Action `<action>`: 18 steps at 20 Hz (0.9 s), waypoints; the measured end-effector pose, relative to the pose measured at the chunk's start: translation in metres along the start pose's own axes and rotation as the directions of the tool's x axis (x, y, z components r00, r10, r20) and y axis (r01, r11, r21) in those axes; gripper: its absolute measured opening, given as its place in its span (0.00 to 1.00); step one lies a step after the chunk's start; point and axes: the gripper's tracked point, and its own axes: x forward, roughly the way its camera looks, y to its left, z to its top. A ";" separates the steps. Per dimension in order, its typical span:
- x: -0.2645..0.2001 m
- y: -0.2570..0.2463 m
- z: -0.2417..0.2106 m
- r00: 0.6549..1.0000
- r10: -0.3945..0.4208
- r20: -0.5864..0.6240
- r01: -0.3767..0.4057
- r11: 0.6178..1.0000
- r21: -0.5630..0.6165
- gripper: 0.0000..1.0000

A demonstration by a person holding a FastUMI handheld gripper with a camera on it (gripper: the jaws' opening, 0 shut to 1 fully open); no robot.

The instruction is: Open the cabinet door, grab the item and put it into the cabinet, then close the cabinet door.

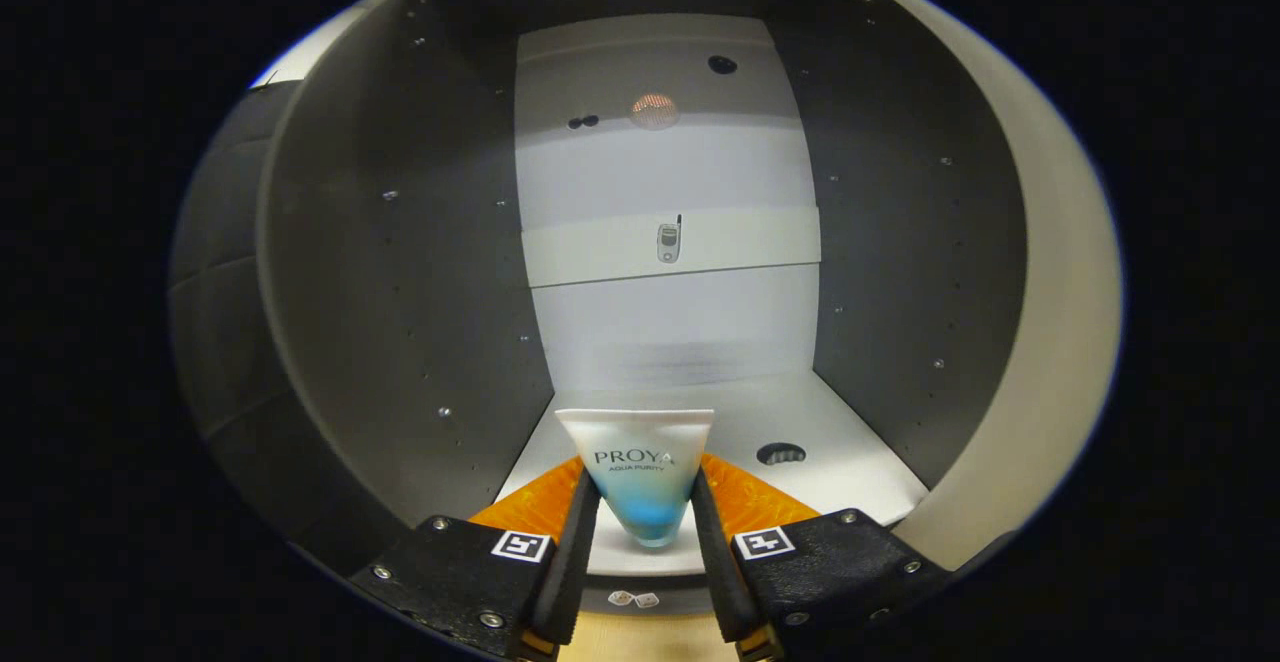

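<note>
White tube (pixel 646 482) sits clamped, seemingly by both pads, in the claw (pixel 646 532) at the open cabinet (pixel 400 272).

Small grey phone (pixel 668 242) on the upper shelf at the back

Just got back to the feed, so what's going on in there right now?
The gripper is shut on a white and blue tube, holding it upright between its fingers at the front edge of the cabinet shelf. The cabinet door stands open at the right. The tube has not been released yet.
</note>
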 end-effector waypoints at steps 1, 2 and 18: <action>0.010 0.001 -0.001 1.000 -0.004 -0.009 0.004 1.000 -0.008 0.53; 0.018 0.002 -0.003 1.000 -0.006 -0.019 0.006 1.000 -0.014 0.53; -0.010 -0.003 -0.001 0.999 -0.016 0.027 0.017 0.999 -0.034 0.94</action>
